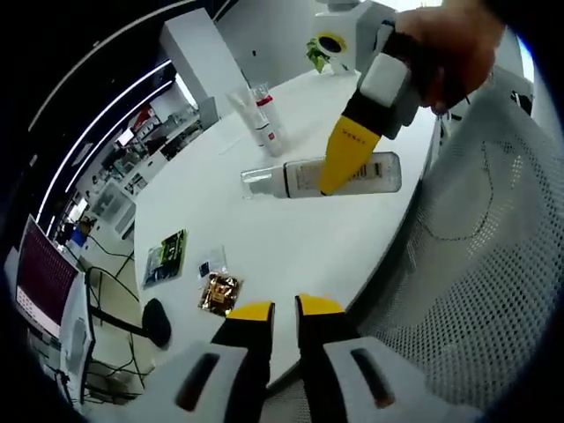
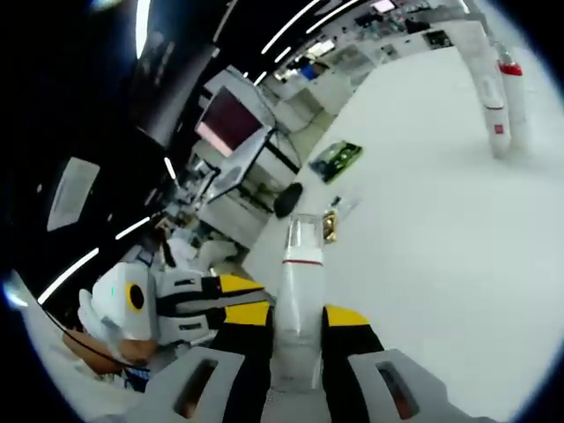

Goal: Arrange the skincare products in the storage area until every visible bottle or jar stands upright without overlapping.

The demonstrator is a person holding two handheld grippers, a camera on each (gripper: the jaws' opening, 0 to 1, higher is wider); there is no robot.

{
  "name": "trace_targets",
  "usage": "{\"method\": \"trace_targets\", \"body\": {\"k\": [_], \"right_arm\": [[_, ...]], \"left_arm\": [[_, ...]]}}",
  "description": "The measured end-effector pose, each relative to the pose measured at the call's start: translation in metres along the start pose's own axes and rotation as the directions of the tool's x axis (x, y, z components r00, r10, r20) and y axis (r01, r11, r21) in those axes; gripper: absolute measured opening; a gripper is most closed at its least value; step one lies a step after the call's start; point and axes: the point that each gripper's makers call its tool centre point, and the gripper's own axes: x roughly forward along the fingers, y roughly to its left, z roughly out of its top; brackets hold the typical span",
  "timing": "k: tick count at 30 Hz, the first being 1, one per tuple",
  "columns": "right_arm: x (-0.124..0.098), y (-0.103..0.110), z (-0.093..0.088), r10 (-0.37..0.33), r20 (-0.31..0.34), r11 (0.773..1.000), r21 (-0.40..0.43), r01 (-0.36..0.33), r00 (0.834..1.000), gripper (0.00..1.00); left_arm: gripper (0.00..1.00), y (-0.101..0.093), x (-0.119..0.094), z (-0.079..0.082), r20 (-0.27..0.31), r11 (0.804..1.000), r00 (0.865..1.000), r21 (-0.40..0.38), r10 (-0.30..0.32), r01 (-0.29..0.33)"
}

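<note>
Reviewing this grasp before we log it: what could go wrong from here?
1. The right gripper has its jaws closed on the clear bottle, which lies on its side on the white table. Gripped on smooth plastic, it may slip or swing when tipped upright.
2. In the left gripper view the bottle lies close to the table edge; a push could send it off.
3. Two upright bottles stand nearby; a wide swing might topple them.

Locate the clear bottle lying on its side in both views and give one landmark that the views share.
Left gripper view: the clear bottle lies on its side upper centre on the white table, with the right gripper on it.
Right gripper view: the same bottle rises bottom centre between that gripper's jaws.
Shared landmark: the green packet at the table's edge.
</note>
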Motion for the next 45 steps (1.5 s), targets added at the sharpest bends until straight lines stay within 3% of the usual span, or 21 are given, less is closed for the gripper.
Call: {"method": "trace_targets", "body": {"k": [7, 16, 33, 39, 45], "right_arm": [[-0.002, 0.006, -0.010, 0.014, -0.005, 1.000, 0.006, -0.014, 1.000, 0.19], [0.000, 0.008, -0.012, 0.027, 0.064, 0.999, 0.024, -0.029, 0.998, 0.19], [-0.009, 0.003, 0.001, -0.029, 0.135, 0.996, -0.076, 0.040, 0.990, 0.19], [-0.010, 0.005, 0.006, -0.020, 0.161, 0.996, -0.082, 0.033, 0.987, 0.19], [-0.014, 0.007, 0.018, 0.014, 0.217, 0.999, -0.036, -0.007, 0.976, 0.20]], "left_arm": [[0.05, 0.000, 0.000, 0.003, 0.015, 1.000, 1.000, 0.013, 0.006, -0.006], [0.04, -0.001, 0.000, 0.009, 0.046, 1.000, 0.999, 0.017, -0.002, 0.001], [0.06, -0.017, -0.002, 0.012, 0.053, 0.996, 0.996, 0.054, -0.076, 0.073], [0.05, -0.014, -0.006, 0.021, 0.105, 0.996, 0.990, -0.003, -0.091, 0.092], [0.10, -0.012, -0.010, 0.031, 0.165, 0.985, 0.979, -0.104, -0.123, 0.141]]}}
